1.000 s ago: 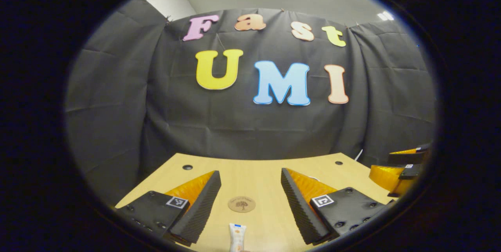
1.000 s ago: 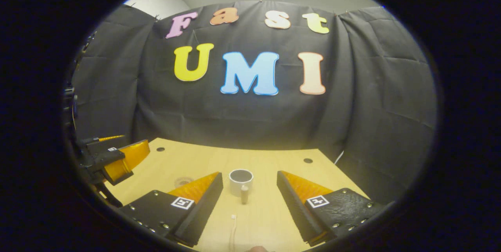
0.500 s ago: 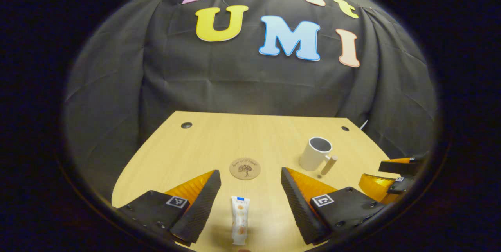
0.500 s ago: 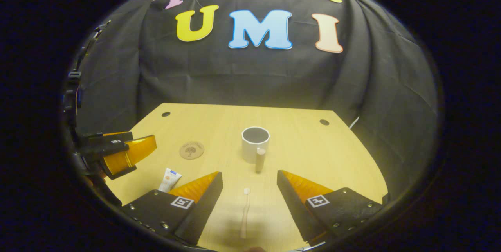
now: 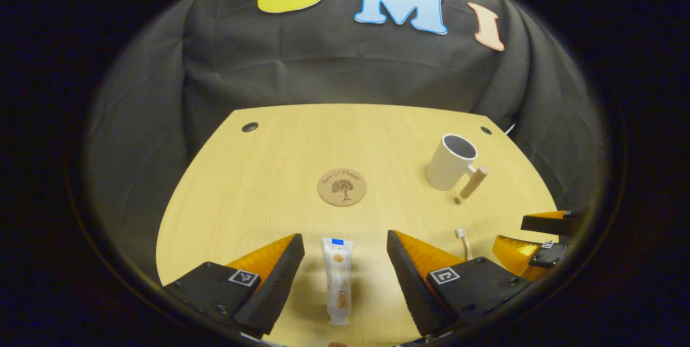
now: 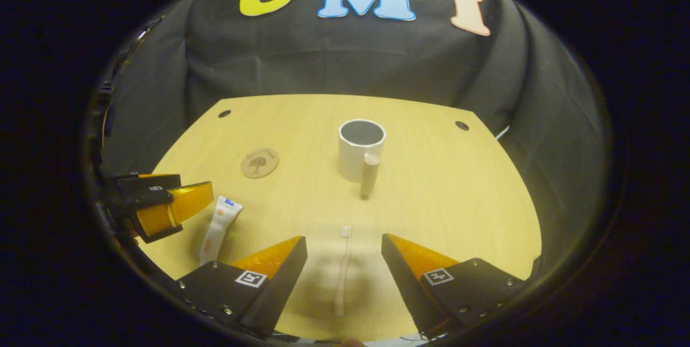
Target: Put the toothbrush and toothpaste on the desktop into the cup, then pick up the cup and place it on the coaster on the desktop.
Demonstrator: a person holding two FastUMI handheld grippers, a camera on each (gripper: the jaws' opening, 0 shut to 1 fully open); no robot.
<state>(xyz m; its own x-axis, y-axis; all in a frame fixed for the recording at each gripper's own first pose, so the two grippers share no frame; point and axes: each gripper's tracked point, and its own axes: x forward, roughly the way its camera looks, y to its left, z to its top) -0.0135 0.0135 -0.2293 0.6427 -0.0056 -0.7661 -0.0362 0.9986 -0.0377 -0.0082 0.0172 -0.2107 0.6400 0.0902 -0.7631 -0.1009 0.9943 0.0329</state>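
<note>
**Both grippers poised over their pickups, nothing grasped yet**

Nearest to each camera, both tools stand wide open and empty. The left gripper (image 5: 345, 261) hangs with its fingers either side of the toothpaste (image 5: 338, 281), which lies flat on the desktop (image 5: 259, 191), its capped end pointing away. The right gripper (image 6: 344, 263) straddles the toothbrush (image 6: 342, 271) in the same way, bristle head pointing toward the cup.

The tube looks light and soft; a squeeze at mid-body would probably dent it, so the stiffer part near the cap seems the safer hold. The toothbrush is thin, rigid and low against the wood, likely to skid or roll; its handle around the middle is the place to pinch, with the fingertips brought right down to the surface.

Farther out, the coaster (image 5: 342, 187) sits bare near the middle of the desktop. Beyond it, to the right, the cup (image 6: 361, 148) stands upright and empty, its peg-like handle (image 6: 370, 174) facing the right gripper. It looks rigid, smooth and probably heavier than the rest.
</note>
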